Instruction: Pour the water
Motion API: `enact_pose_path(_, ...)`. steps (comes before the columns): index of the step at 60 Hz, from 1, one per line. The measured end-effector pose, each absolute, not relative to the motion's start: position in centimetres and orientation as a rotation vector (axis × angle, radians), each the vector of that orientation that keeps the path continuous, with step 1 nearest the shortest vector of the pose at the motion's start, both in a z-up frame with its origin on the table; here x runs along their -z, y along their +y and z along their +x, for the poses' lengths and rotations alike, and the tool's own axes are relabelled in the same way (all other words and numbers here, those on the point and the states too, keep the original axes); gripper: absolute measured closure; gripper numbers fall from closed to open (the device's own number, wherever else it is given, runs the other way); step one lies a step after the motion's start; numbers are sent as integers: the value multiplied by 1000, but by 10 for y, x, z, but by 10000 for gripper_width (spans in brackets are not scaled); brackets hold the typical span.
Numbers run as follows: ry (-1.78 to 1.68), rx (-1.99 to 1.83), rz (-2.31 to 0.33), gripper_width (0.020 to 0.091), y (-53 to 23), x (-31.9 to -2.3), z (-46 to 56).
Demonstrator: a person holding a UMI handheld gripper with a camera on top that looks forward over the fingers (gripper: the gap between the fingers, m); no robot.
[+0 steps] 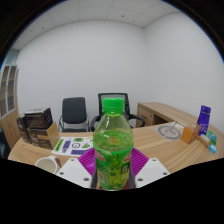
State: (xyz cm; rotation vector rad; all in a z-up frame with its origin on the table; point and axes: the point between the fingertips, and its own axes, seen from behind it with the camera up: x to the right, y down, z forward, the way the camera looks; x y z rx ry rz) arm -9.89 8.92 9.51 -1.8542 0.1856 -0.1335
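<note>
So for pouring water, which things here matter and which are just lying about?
Part of the job:
- green bottle, green cap on, between the gripper fingers, pads against its sides
- white cup, beside the fingers

Lying about:
- two black chairs
- purple box
- black box
- papers on the wooden table

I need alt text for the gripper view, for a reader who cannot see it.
A green bottle with a green cap stands between the tongs, whose fingers press on its sides. Beyond it are a wooden table and two black chairs.
</note>
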Motion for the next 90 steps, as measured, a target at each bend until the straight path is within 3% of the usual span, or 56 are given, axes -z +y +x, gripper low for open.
enact_pose_path(5, 197, 77, -1865, 649, 87, -75, -100)
enact_pose_path(12, 167, 61, -1813, 651, 83, -80, -103)
enact_pose_path(21, 178, 74, -1840, 580, 86, -77, -102)
enact_pose_path(31, 206, 65, -1958, 318, 71, -56, -104)
enact_pose_path(33, 201, 44, -1954, 294, 66, -59, -108)
enact_pose_path(46, 161, 19, -2080, 305, -20, -66, -120)
enact_pose_path(56, 118, -16, -2127, 305, -75, -115, -129)
enact_pose_path(71, 123, -31, -2041, 305, -99, -197, -129)
enact_pose_path(81, 63, -69, -1991, 316, -110, -230, -139)
enact_pose_path(90, 49, -54, -1986, 322, -118, -233, -138)
